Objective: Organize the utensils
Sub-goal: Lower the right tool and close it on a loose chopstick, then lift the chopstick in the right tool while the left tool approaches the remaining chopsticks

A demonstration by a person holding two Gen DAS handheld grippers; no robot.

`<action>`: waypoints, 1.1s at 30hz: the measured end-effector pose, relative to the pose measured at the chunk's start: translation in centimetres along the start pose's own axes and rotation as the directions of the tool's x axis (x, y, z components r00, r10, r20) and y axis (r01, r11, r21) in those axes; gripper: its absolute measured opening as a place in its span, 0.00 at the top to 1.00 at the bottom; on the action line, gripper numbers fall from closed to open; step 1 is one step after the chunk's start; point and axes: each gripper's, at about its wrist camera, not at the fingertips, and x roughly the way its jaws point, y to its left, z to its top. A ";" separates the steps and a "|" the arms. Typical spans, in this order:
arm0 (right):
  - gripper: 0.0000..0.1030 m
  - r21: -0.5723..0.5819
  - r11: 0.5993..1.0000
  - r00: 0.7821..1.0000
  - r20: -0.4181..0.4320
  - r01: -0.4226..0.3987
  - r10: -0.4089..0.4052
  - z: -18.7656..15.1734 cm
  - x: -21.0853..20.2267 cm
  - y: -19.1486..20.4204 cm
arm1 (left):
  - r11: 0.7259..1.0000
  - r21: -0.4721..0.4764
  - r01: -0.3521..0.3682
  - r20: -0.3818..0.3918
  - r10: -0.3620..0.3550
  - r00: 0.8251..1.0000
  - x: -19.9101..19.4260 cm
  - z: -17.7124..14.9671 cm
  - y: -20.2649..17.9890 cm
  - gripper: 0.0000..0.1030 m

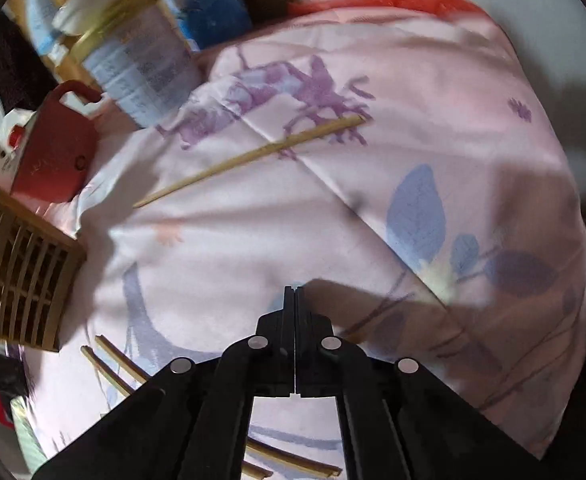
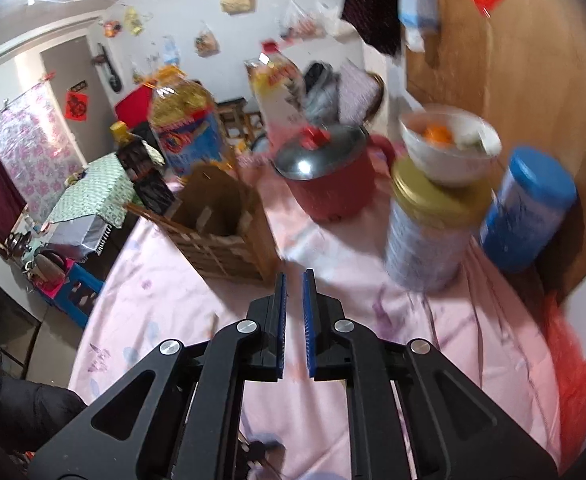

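Note:
A pale wooden chopstick (image 1: 249, 158) lies slantwise on the pink flowered cloth (image 1: 433, 128), well ahead of my left gripper (image 1: 295, 292). That gripper is shut and nothing shows between its black fingers. Two more chopsticks (image 1: 113, 364) lie to its lower left, and others (image 1: 293, 460) are partly hidden under it. A slatted wooden utensil holder (image 1: 25, 280) stands at the left edge. In the right wrist view the same holder (image 2: 221, 220) stands just beyond my right gripper (image 2: 295, 276). A narrow gap separates its blue pads (image 2: 281, 320), with nothing in it.
A red pot (image 2: 325, 176) with a metal lid stands behind the holder. A gold-lidded tin (image 2: 429, 232) carries a white bowl (image 2: 449, 148), and a blue-lidded jar (image 2: 529, 208) stands beside it. An oil bottle (image 2: 185, 128) is at the back. The table edge drops off at the left (image 2: 93, 320).

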 end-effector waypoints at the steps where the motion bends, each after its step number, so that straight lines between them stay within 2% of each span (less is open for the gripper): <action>1: 0.89 0.007 1.000 1.000 -0.020 0.018 -0.018 -0.9 0.5 -0.8 | 0.999 -0.038 0.007 0.009 -0.007 1.000 -0.4 0.0 0.5 0.99; 4: 0.89 0.050 0.998 0.994 -0.102 0.035 -0.030 -4.7 2.2 -3.8 | 0.984 -0.176 0.030 0.057 -0.020 0.998 -2.5 0.0 2.7 0.99; 9: 0.85 0.102 0.993 0.970 -0.242 0.060 -0.034 -11.9 5.1 -7.7 | 0.926 -0.375 0.046 0.114 -0.003 0.994 -5.6 -0.2 7.1 0.99; 11: 0.79 0.114 0.992 0.963 -0.268 0.058 -0.026 -13.7 5.7 -8.4 | 0.904 -0.424 0.049 0.109 -0.003 0.994 -6.2 -0.5 8.3 0.99; 13: 0.69 0.117 0.992 0.959 -0.281 0.054 -0.019 -15.3 6.4 -9.0 | 0.896 -0.443 0.027 0.086 0.012 0.996 -6.3 -0.9 8.8 0.99; 15: 0.68 0.123 0.991 0.959 -0.284 0.053 -0.016 -16.3 6.8 -9.2 | 0.876 -0.482 0.029 0.065 0.002 0.998 -6.3 -1.7 9.2 0.99; 17: 0.68 0.126 0.991 0.959 -0.283 0.050 -0.012 -17.0 7.3 -9.3 | 0.844 -0.536 0.015 0.044 0.011 0.999 -6.4 -3.0 9.6 0.99; 19: 0.69 0.105 0.993 0.963 -0.268 0.058 -0.028 -17.4 7.6 -9.1 | 0.801 -0.598 0.001 0.025 0.018 1.000 -6.4 -4.5 10.2 0.99; 21: 0.79 0.063 0.995 0.964 -0.260 0.073 -0.054 -17.6 7.8 -8.7 | 0.742 -0.670 -0.011 0.006 0.020 1.000 -6.6 -6.3 11.1 0.99; 22: 0.89 0.052 0.996 0.965 -0.256 0.074 -0.058 -17.6 7.7 -8.6 | 0.721 -0.693 -0.015 -0.001 0.019 1.000 -6.6 -7.1 11.4 0.99; 24: 0.91 0.044 0.996 0.969 -0.240 0.073 -0.060 -17.6 7.4 -8.4 | 0.662 -0.748 -0.041 -0.031 0.027 0.999 -6.6 -9.0 12.3 0.99; 26: 0.93 0.029 0.996 0.978 -0.197 0.079 -0.072 -17.0 6.2 -7.9 | 0.622 -0.781 -0.065 -0.055 0.035 0.998 -6.7 -10.4 13.0 0.99; 29: 0.94 0.033 0.998 0.988 -0.147 0.058 -0.053 -15.8 4.6 -7.1 | 0.527 -0.847 -0.066 -0.066 0.020 0.998 -6.8 -12.8 14.5 0.99; 30: 0.94 0.032 0.998 0.989 -0.138 0.052 -0.047 -15.5 4.3 -6.9 | 0.480 -0.876 -0.055 -0.062 0.002 0.998 -6.6 -13.6 15.3 0.99; 31: 0.94 0.028 0.998 0.991 -0.127 0.048 -0.045 -15.2 4.0 -6.6 | 0.446 -0.894 -0.043 -0.054 -0.011 0.998 -6.5 -14.2 15.8 0.99; 33: 0.94 0.022 0.999 0.993 -0.109 0.041 -0.039 -14.6 3.1 -6.2 | 0.411 -0.911 -0.028 -0.041 -0.023 0.999 -6.3 -14.4 16.5 0.99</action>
